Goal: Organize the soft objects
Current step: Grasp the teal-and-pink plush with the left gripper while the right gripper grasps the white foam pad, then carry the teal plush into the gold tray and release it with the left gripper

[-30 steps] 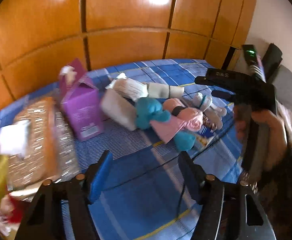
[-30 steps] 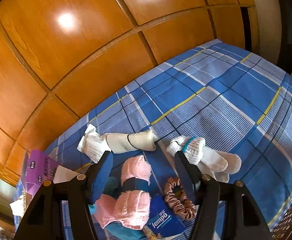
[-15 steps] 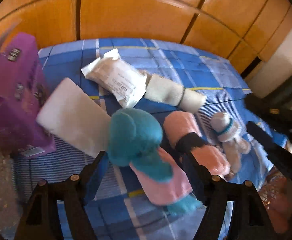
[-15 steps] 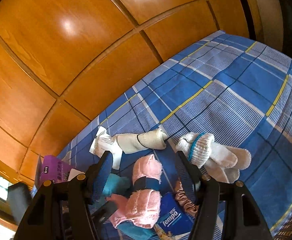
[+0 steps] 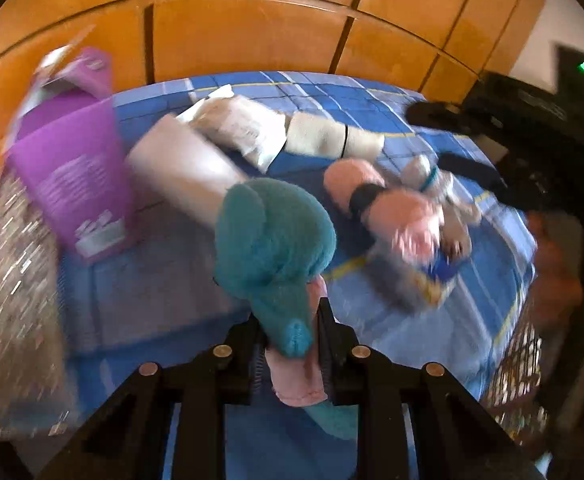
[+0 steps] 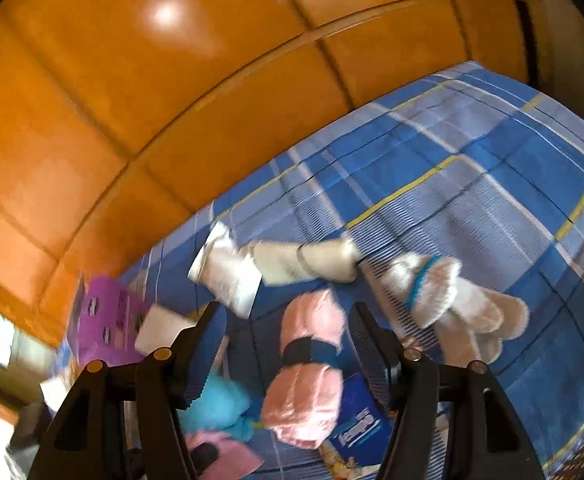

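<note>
My left gripper is shut on a teal and pink plush toy and holds it above the blue plaid cloth. The toy also shows low in the right wrist view. A pink rolled towel with a dark band lies to the right; in the right wrist view it sits between my open right gripper's fingers, farther off. White gloves, a beige roll and a white packet lie behind it.
A purple carton and a white pad stand at the left beside a shiny foil bag. A blue tissue pack lies by the towel. Orange wooden panels back the cloth. The right gripper's body is at the right.
My left gripper has moved in, closed on the teal and pink plush toy and lifted it. My right gripper has shifted a little closer to the pink towel.
</note>
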Available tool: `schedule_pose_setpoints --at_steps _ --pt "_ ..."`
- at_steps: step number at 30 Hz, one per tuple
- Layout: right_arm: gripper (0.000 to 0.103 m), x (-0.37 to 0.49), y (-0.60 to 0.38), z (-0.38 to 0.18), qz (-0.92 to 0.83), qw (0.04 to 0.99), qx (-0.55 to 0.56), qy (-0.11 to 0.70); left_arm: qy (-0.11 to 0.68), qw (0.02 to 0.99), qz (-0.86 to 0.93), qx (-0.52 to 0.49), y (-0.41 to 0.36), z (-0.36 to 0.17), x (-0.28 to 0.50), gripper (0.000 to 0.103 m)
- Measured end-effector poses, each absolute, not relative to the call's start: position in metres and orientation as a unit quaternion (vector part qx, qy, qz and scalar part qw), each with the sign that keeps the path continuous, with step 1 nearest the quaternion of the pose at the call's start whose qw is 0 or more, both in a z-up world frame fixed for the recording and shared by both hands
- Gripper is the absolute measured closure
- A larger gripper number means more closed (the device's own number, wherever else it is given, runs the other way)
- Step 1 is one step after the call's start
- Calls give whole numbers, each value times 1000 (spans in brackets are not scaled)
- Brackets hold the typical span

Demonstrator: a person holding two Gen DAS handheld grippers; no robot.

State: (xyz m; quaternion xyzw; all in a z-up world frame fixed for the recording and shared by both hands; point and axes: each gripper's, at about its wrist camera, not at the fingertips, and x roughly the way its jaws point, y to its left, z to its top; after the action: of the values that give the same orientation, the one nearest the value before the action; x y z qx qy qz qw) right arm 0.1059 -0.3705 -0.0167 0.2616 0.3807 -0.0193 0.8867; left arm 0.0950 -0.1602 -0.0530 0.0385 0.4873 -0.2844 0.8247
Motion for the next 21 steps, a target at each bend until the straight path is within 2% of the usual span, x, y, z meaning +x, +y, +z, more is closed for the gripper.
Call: schedule_pose_setpoints --at_steps 5,13,21 --pt "39 125 -318 -16 66 892 160 417 502 818 -279 28 -126 -61 74 79" --pt "38 170 -226 -47 147 858 -89 484 506 818 -272 16 -124 -73 73 72" --pt "31 199 -201 -71 175 833 -169 497 509 815 -276 -3 -124 -83 74 70"
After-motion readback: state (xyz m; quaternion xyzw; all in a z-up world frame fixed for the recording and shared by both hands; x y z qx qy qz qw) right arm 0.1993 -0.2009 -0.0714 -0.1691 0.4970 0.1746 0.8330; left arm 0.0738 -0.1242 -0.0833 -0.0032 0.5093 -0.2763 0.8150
